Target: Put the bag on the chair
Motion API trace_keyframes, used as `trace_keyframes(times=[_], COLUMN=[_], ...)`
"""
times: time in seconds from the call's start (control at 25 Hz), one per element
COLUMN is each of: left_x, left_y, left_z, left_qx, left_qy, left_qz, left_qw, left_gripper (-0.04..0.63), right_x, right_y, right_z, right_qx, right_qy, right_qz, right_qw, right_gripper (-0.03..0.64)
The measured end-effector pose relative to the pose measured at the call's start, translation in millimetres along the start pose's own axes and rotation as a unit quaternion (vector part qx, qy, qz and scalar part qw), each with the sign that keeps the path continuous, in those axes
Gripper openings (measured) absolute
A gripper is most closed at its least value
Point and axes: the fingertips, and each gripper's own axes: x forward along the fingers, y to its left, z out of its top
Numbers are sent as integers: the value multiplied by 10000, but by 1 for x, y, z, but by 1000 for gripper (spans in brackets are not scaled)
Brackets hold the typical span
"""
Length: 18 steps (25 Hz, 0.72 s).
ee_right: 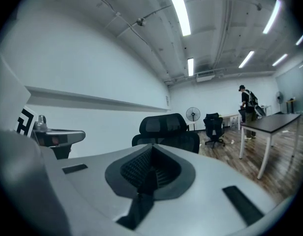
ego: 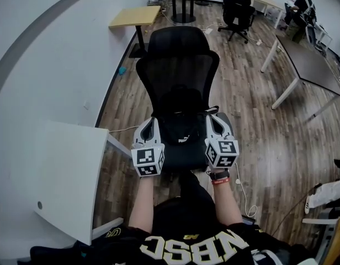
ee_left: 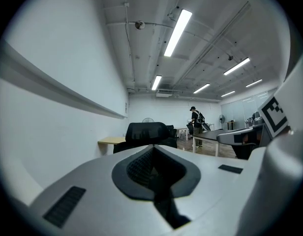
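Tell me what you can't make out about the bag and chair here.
Bag: head view, black against black chair seat; resting or hanging is unclear.
Bag body: gripper views, blocked by the left gripper and right gripper themselves; only a dark strap shows in each.
Chair base: head view, hidden under seat.

Chair (ego: 178, 65) seat hidden beneath bag (ego: 182, 134)

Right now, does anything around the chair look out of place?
Nothing spilled or damaged. The black bag sits over the seat of the office chair, held between the left gripper and right gripper. The only stray thing is a loose white cable trailing on the floor to the right.
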Motion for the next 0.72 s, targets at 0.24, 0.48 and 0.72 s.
trace_keyframes(times=[0.24, 0.48, 0.72], left_x=[1, 11, 28], left_y=[-2, -11, -14], left_z=[-14, -30, -38], left_qx=[-111, -172, -192], left_qy=[208, 400, 515], left_qz=[106, 51, -27], left_qw=[9997, 9990, 9985], left_gripper=[14, 14, 15], right_x=[1, 8, 31], right_y=[-4, -10, -14], right_z=[-12, -17, -22], right_qx=[24, -23, 47], right_qy=[221, 293, 420], right_qz=[108, 147, 292], right_qw=[9997, 9995, 9987], right_gripper=[9, 9, 9])
